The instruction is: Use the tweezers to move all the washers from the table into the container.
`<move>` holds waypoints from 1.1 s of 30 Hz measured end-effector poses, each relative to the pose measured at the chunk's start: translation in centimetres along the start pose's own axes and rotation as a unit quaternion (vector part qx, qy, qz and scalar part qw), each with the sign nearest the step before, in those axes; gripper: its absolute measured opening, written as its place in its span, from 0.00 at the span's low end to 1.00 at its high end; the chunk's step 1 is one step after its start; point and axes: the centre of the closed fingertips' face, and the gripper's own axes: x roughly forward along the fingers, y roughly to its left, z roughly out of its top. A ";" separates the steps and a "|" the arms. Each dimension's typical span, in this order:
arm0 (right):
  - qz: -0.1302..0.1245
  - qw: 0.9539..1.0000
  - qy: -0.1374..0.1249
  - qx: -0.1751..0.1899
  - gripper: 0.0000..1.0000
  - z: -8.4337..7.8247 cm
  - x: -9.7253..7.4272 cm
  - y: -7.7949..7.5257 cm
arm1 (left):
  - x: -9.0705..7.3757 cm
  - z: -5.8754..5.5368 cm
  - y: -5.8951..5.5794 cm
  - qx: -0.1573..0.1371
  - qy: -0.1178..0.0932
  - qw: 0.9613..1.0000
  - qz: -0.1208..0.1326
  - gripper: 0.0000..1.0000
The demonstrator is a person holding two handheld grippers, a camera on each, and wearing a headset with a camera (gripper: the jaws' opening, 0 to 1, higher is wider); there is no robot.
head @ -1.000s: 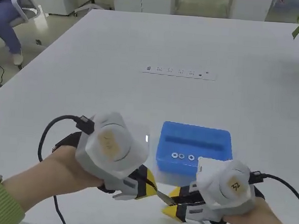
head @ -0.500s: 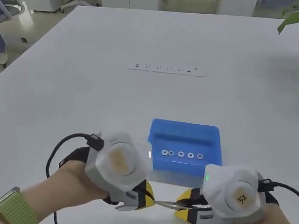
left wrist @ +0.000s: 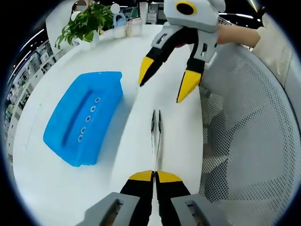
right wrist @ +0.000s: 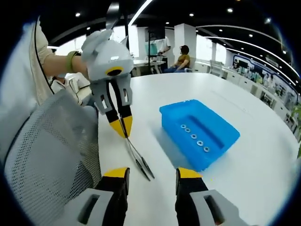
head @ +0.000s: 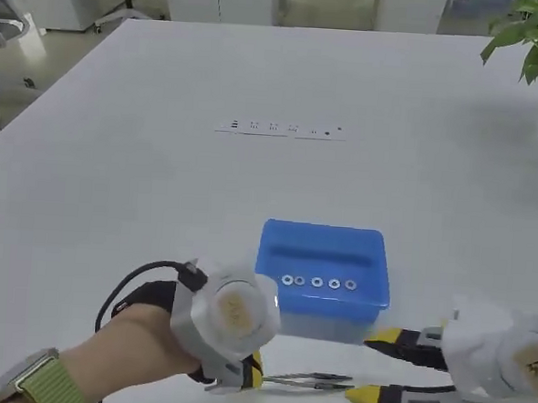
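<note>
Near edge of the counter (head: 259, 73), on the near side of the blue container (head: 321, 246), the left claw (left wrist: 154, 175) is clamped tight on the base end of the tweezers (left wrist: 155, 136). Tips point right, toward the right claw (right wrist: 153, 173), which gapes wide w/ nothing in it. Five washers (head: 317, 282) sit in a row in the container's groove. Tweezer tips look empty, tho too small to be sure.

So prob. btwn picks, or at the tail end of the job. If more washers wait, the next move asks the right claw to pinch the tweezer arms gently mid-length w/o twisting them in the left claw.

Left gripper view shows its jaws pressed together on the tweezers; in the head view the gripper body hides that. Right gripper view shows the tips reaching about to the mouth of its gap; whether inside, can't tell. Head view adds a pale strip (head: 278, 127) far off, marks too small to read.
</note>
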 end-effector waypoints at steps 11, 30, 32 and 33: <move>-0.136 0.983 -0.078 0.093 0.53 0.5 -8.3 -3.0 | 0.8 -0.5 -0.3 0.008 0.049 0.999 0.009 0.00; -0.162 0.968 -0.148 0.120 0.69 2.5 -8.8 -4.4 | -6.3 0.2 0.7 -0.167 -0.145 0.959 0.175 0.61; -0.164 0.968 -0.152 0.116 0.72 2.8 -8.9 -4.5 | -8.0 0.1 1.3 -0.192 -0.186 0.941 0.208 0.67; -0.169 0.968 -0.153 0.109 0.73 2.9 -9.0 -4.6 | -8.7 0.1 1.4 -0.202 -0.203 0.933 0.219 0.68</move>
